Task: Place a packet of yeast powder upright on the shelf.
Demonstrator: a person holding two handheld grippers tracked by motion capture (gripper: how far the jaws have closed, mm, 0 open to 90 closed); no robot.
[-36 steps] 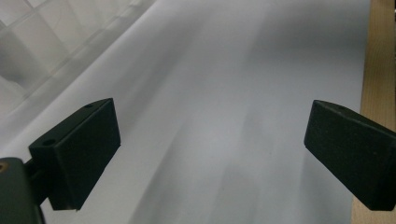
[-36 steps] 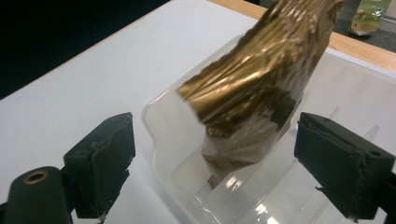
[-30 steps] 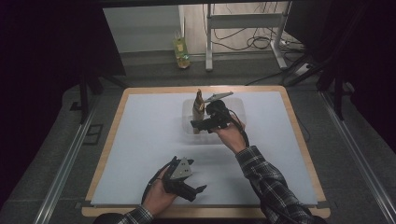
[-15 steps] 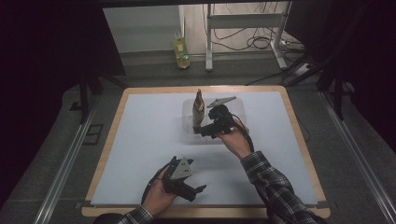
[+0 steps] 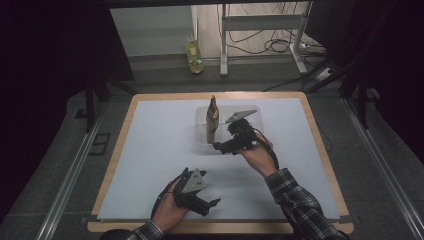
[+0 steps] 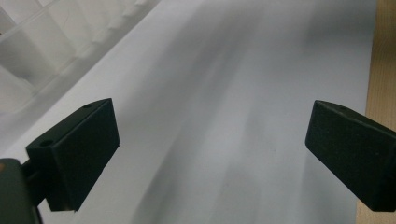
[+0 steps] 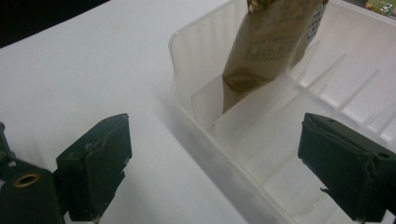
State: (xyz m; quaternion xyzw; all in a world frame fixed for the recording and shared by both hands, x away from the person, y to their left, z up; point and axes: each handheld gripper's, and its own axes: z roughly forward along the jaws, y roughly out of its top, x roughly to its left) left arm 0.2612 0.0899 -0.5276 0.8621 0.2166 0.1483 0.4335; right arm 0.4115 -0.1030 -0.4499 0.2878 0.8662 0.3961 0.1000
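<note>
A brown pouch [image 5: 213, 116] stands upright in a slot of a clear plastic rack [image 5: 248, 121] near the middle of the white mat. In the right gripper view the brown pouch [image 7: 266, 46] leans in the rack's near left corner, behind the rack's ribbed wall [image 7: 219, 154]. My right gripper [image 5: 218, 147] hovers at the rack's near edge, open, with nothing held; its right gripper [image 7: 215, 172] jaws straddle the rack's rim. My left gripper [image 5: 213, 204] rests low by the mat's front edge, also open and empty, its left gripper [image 6: 210, 154] jaws over bare mat.
The white mat [image 5: 150, 150] lies on a wooden table [image 5: 320, 150]. A corner of the clear rack [image 6: 32, 51] and the wooden edge [image 6: 385, 51] show in the left gripper view. A yellow-green bottle [image 5: 194, 56] and metal stand legs [image 5: 223, 40] are on the floor beyond.
My right gripper has drawn back from beside the pouch toward the person, to the rack's near edge. The pouch stays upright in the rack. The left hand has not moved.
</note>
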